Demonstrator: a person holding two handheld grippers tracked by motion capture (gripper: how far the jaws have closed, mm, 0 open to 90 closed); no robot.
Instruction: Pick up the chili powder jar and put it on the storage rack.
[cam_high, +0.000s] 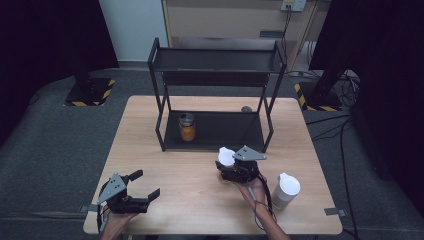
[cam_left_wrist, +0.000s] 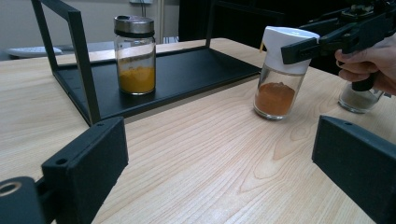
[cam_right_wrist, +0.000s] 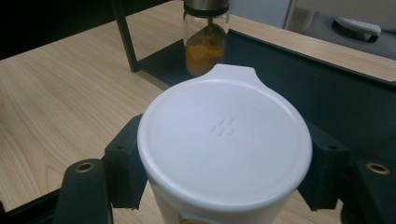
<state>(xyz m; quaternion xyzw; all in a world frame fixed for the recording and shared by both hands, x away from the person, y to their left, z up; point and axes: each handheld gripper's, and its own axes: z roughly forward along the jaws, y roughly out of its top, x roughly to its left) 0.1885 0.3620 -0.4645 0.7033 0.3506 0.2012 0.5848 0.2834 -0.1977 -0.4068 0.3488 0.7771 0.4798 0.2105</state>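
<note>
High view: we see a light wooden table (cam_high: 200, 195) carrying a black two-tier metal rack (cam_high: 216, 95) at its far middle. On the rack's lower shelf, toward its left end, stands a glass jar with a metal lid (cam_high: 187, 126), partly filled with yellow-orange powder.

At the near left edge of the table, the left gripper (cam_high: 148, 186) is held low in the person's left hand (cam_high: 117, 219). We note its jaws spread wide with nothing between them. From the left gripper view, the two black jaws frame bare wood, and the rack and metal-lidded jar lie ahead to the left.

Near the table's middle, just in front of the rack's lower shelf, the right gripper (cam_high: 226, 161) is clamped on a white-capped spice jar (cam_high: 226, 156). From the left gripper view we see this jar (cam_left_wrist: 281, 72) holds reddish-brown powder, and the jaws grip it at the white cap; its base appears to touch the tabletop, though we cannot tell for certain. From the right gripper view, the round white cap (cam_right_wrist: 224, 140) sits squarely between the two jaws, which press on its sides, with the metal-lidded jar (cam_right_wrist: 205, 39) beyond it.

A second white-capped jar (cam_high: 285, 191) stands on the table to the right of the right hand (cam_high: 255, 190), near the front edge and apart from the gripper.
</note>
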